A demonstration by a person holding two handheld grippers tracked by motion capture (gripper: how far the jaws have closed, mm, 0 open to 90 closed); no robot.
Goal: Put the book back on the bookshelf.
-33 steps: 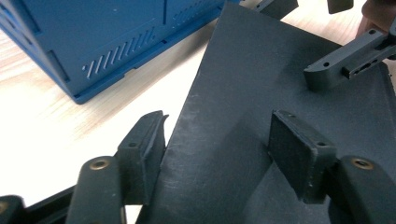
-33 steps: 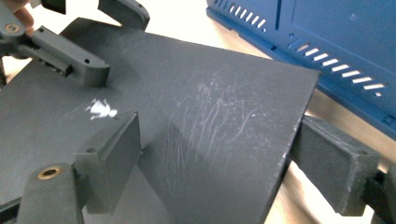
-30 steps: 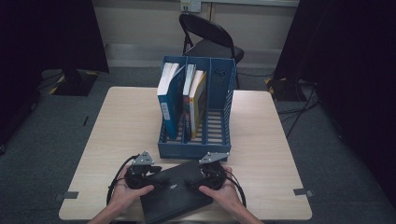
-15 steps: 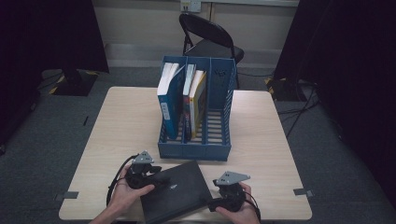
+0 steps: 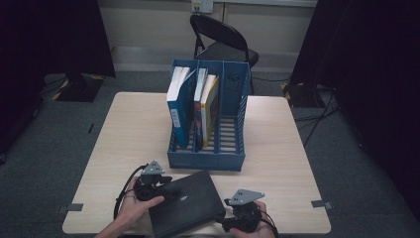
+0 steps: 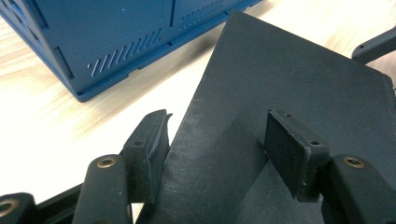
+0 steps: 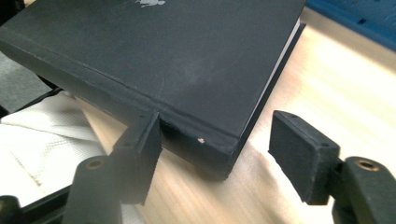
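Observation:
A thick black book (image 5: 185, 206) lies slanted near the table's front edge, in front of the blue file holder (image 5: 208, 161). My left gripper (image 5: 168, 187) is at its left corner. In the left gripper view (image 6: 217, 149), one pad sits against the book's edge and the other presses on the cover (image 6: 280, 79). My right gripper (image 5: 225, 218) is at the near right corner. Its jaws have just been closing. In the right gripper view (image 7: 219, 144) they straddle the corner of the book (image 7: 177, 51): one pad meets the spine, the other stands apart.
The file holder has three slots: a blue book (image 5: 179, 106) stands in the left one, thinner books (image 5: 208, 106) in the middle one. A folding chair (image 5: 223, 39) stands behind the table (image 5: 277, 148). Bare tabletop lies left and right of the holder.
My right gripper has slid from the book's right side back to its near right corner, and its jaws have narrowed. The book has turned slightly. My left gripper has stayed put.

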